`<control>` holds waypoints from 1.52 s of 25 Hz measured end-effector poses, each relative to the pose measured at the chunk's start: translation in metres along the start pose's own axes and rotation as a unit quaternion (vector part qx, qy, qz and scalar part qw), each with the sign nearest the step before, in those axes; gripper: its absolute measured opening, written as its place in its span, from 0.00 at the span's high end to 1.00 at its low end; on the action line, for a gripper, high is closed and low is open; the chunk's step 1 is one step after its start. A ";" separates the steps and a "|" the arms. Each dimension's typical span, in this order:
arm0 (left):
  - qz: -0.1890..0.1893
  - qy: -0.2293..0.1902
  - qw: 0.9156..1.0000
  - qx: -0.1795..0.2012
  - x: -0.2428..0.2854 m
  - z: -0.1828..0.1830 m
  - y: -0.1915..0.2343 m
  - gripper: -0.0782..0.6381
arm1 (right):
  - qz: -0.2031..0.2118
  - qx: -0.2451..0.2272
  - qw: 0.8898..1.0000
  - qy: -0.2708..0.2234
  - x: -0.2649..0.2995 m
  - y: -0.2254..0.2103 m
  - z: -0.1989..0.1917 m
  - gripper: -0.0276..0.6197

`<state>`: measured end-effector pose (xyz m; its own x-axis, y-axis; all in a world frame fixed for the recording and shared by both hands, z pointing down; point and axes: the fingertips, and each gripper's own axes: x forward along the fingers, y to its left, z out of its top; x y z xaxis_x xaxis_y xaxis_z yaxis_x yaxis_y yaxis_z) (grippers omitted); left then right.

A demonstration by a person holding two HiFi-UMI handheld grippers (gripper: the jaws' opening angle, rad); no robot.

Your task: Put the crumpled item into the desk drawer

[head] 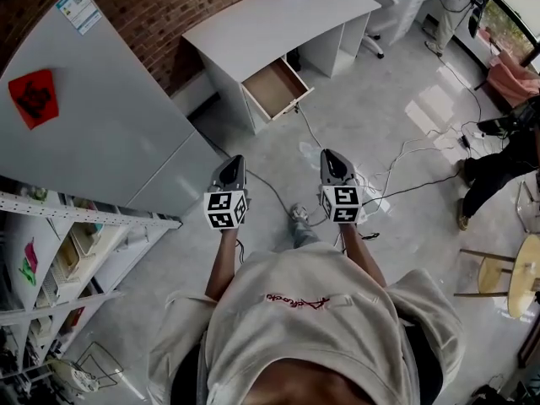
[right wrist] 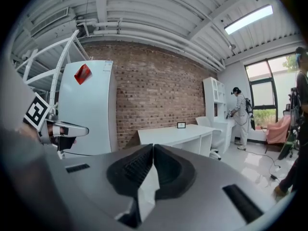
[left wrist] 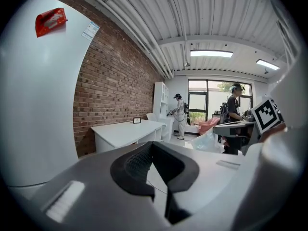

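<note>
A brick wall backs a white tabletop whose drawer stands pulled open, well apart from the person across a grey floor strewn with cables. The carrying step looks to be in hand: the right gripper has its tongs clenched on the crumpled item — a pale fold pinched between the pads — while the left gripper has its tongs clenched on nothing. The next move calls for walking to the drawer, bringing the right tongs over its opening and releasing. Only the head view shows the open drawer; only the left gripper view shows what seems to be the item's crinkled bulk at the right tongs' tip.
</note>
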<state>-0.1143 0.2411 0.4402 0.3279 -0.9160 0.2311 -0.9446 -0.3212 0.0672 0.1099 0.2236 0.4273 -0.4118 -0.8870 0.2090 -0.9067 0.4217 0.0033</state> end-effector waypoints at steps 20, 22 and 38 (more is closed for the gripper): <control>0.004 -0.012 1.000 0.000 0.208 0.068 0.038 0.88 | 0.021 -0.010 1.000 0.001 0.183 -0.109 0.050 0.93; 0.005 -0.011 1.000 -0.002 0.221 0.070 0.038 0.88 | 0.024 -0.012 1.000 0.002 0.195 -0.116 0.052 0.93; 0.036 0.020 0.999 -0.020 0.230 0.045 0.054 0.88 | 0.056 -0.003 0.998 0.028 0.230 -0.119 0.035 0.93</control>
<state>-0.0892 0.0018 0.4535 0.2590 -0.9259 0.2749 -0.9658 -0.2440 0.0880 0.1199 -0.0376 0.4405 -0.5039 -0.8230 0.2622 -0.8552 0.5181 -0.0174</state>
